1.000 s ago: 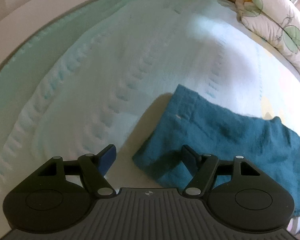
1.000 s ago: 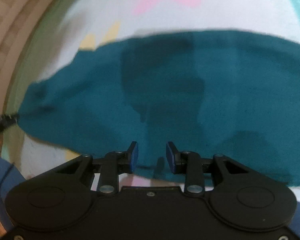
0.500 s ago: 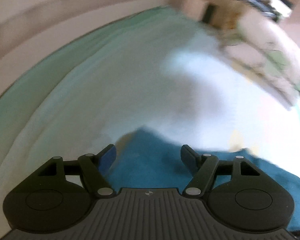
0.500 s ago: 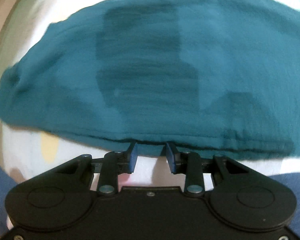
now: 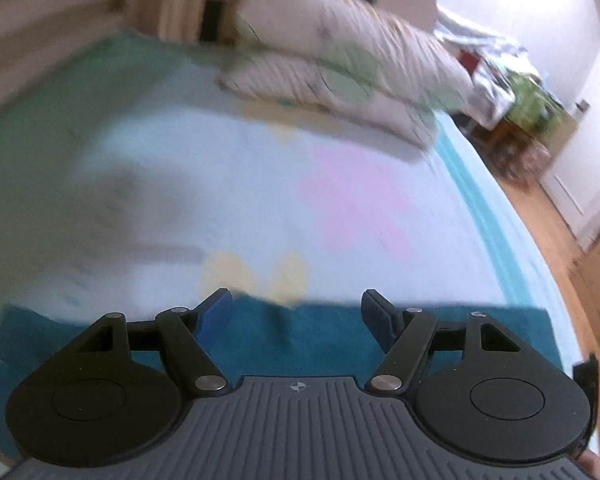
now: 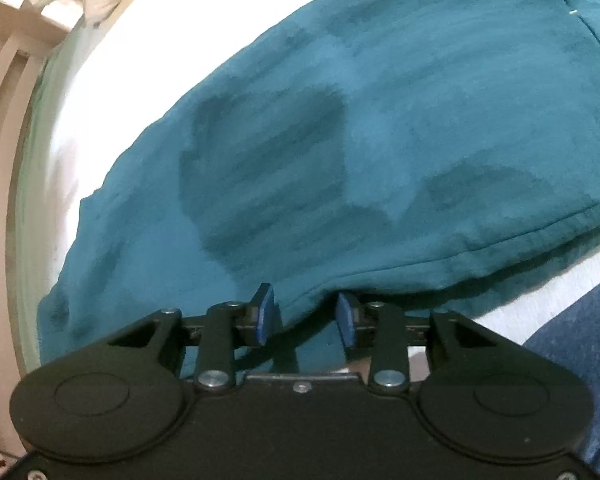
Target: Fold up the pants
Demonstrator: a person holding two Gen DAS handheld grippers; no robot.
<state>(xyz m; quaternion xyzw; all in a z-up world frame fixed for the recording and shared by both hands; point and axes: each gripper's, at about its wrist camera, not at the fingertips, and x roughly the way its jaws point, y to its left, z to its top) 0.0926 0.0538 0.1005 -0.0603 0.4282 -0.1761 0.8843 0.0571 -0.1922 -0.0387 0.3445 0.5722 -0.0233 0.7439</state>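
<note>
Teal pants (image 6: 380,128) lie spread flat on the bed. In the right wrist view my right gripper (image 6: 306,314) is open, its blue pads on either side of a raised fold at the near hem edge; the jaws have not closed on it. In the left wrist view the pants (image 5: 300,336) show as a teal strip under my left gripper (image 5: 296,312), which is wide open and hovers above the cloth's far edge. That view is motion-blurred.
The bed sheet (image 5: 220,184) is white with pink and yellow patches and a green border. Two floral pillows (image 5: 340,68) lie at the head. Wooden floor and furniture (image 5: 540,160) lie to the right. A wooden bed frame (image 6: 4,128) runs along the left. Blue denim (image 6: 580,344) is at lower right.
My left gripper swung right and up, from the pants' corner to facing the pillows, over the cloth. My right gripper moved in to the near hem, and the cloth now bunches between its pads.
</note>
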